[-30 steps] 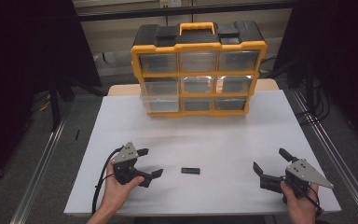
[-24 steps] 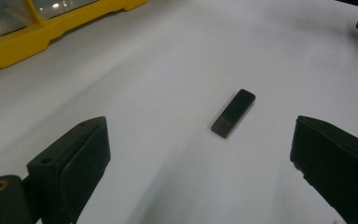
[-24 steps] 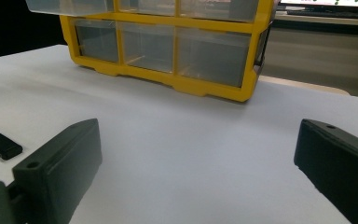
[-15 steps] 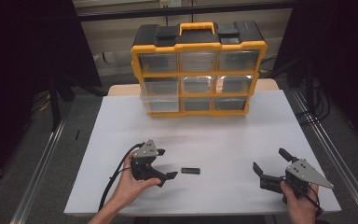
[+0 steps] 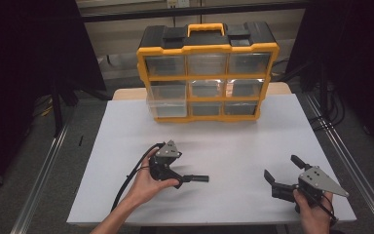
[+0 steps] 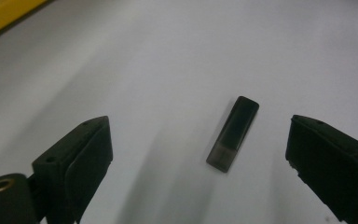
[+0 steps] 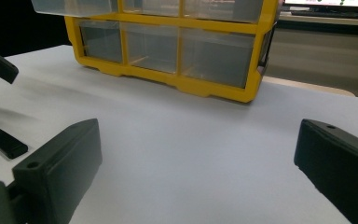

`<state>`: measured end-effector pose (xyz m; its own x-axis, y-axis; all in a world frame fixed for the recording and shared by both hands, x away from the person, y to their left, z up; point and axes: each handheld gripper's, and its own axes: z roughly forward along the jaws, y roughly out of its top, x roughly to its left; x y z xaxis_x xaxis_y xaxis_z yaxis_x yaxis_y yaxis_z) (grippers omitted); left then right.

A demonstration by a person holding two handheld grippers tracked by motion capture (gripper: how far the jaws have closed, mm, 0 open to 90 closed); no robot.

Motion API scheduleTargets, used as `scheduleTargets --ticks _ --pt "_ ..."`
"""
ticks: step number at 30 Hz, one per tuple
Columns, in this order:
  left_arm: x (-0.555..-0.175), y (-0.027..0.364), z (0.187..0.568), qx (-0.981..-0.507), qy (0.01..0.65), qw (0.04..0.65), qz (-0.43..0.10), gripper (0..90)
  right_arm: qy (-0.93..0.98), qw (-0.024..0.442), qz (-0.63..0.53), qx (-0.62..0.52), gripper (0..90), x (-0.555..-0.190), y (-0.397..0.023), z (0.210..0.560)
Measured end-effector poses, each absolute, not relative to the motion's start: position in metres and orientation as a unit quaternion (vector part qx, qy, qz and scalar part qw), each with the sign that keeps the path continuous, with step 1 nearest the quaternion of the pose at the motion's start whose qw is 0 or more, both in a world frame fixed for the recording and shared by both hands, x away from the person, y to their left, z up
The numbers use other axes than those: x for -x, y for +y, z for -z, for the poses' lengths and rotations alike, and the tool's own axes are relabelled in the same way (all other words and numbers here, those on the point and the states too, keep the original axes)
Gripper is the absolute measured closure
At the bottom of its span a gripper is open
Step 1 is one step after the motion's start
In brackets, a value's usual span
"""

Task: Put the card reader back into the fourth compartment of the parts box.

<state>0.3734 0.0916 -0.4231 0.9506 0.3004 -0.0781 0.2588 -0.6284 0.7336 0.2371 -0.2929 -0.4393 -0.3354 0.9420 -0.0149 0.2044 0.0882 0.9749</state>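
I am looking down on a white table (image 5: 224, 146). A yellow-and-black drawer organizer (image 5: 207, 73) is standing at its far edge, one clear drawer (image 5: 165, 100) on its left side sticking out. A small black stick (image 5: 200, 178) is lying flat on the near half, well apart from the organizer.

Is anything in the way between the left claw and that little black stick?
No, nothing visible. The left claw is open, and the little black stick lies flat on the bare white table between its jaws, touching neither.
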Motion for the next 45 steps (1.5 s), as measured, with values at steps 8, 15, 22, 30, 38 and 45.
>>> scheduleTargets --ticks 8,15,22,30,38,45 --pt "-0.379 0.079 0.425 -0.920 0.134 0.369 -0.013 11.6 0.643 0.362 -0.508 -0.445 0.8 -0.237 -0.293 0.439" --pt "-0.383 0.068 0.427 -0.932 0.116 0.342 -0.008 18.4 0.643 0.362 -0.507 -0.445 0.8 -0.237 -0.293 0.440" --pt "-0.381 0.061 0.436 -0.946 0.100 0.308 0.001 24.3 0.644 0.362 -0.507 -0.444 0.9 -0.238 -0.293 0.440" --pt "-0.381 0.057 0.439 -0.950 0.097 0.297 -0.006 34.5 0.645 0.360 -0.506 -0.444 0.9 -0.238 -0.292 0.440" --pt "-0.379 0.053 0.436 -0.955 0.082 0.284 -0.001 46.2 0.647 0.360 -0.506 -0.443 0.9 -0.238 -0.292 0.440" --pt "-0.381 0.048 0.434 -0.960 0.073 0.271 0.011 54.3 0.647 0.360 -0.505 -0.443 0.9 -0.238 -0.292 0.440"
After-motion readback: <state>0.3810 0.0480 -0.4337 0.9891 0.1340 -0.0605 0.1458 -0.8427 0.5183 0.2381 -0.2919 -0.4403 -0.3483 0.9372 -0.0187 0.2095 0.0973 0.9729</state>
